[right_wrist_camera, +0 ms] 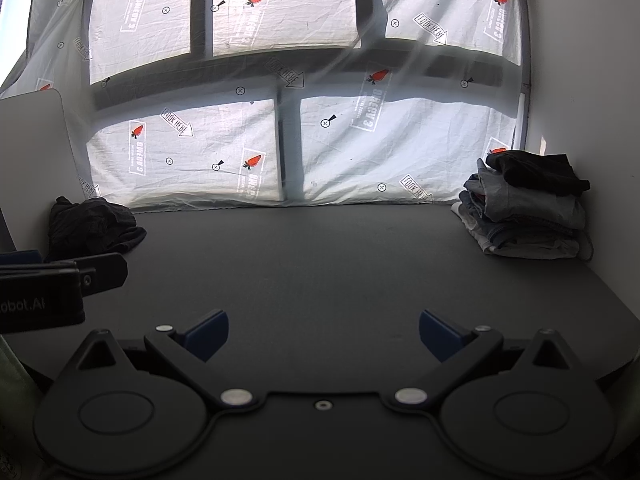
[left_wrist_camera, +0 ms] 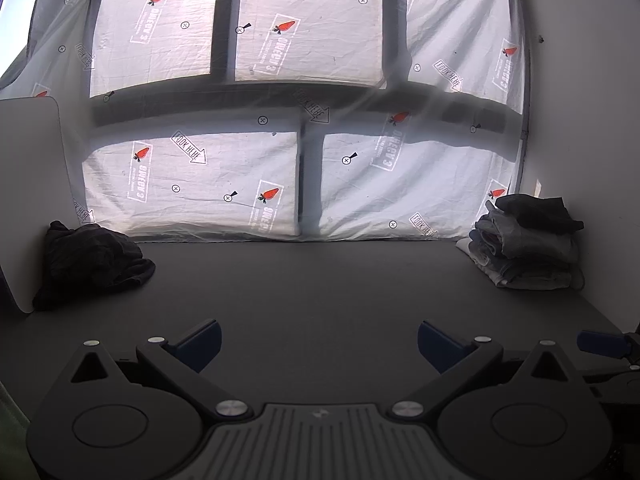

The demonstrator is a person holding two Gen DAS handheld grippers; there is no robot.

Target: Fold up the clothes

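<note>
1. Two grippers, both empty. Your left gripper (left_wrist_camera: pixel 319 342) has its fingers spread wide apart, nothing between them; your right gripper (right_wrist_camera: pixel 324 334) is just as wide, also holding nothing.
2. One dark garment (left_wrist_camera: pixel 94 264) lies crumpled at the table's (left_wrist_camera: pixel 320 288) far left corner, against the white board (left_wrist_camera: pixel 28 184) and near the printed sheet (left_wrist_camera: pixel 192 184) at the back. It looks like the piece left to fold.
3. Finished stack (left_wrist_camera: pixel 528 244) sits at the far right corner, well apart from the garment, a dark piece on top. Leave it alone.
4. Key relation: from both wrists the garment lies ahead and to the left. Your left gripper is the nearer one; the right view shows its body (right_wrist_camera: pixel 60 280) between the right gripper and the heap (right_wrist_camera: pixel 94 226).
5. Long axis: cannot tell. The garment is bunched, no hem or sleeve readable from here.
6. Judgement: lead with your left, reach forward-left, pinch an edge and drag the piece to the bare middle of the table. Your right would have to cross over, so bring it in after the cloth is centred.
7. Risk: a pinch into the bunch may take several layers at once.
</note>
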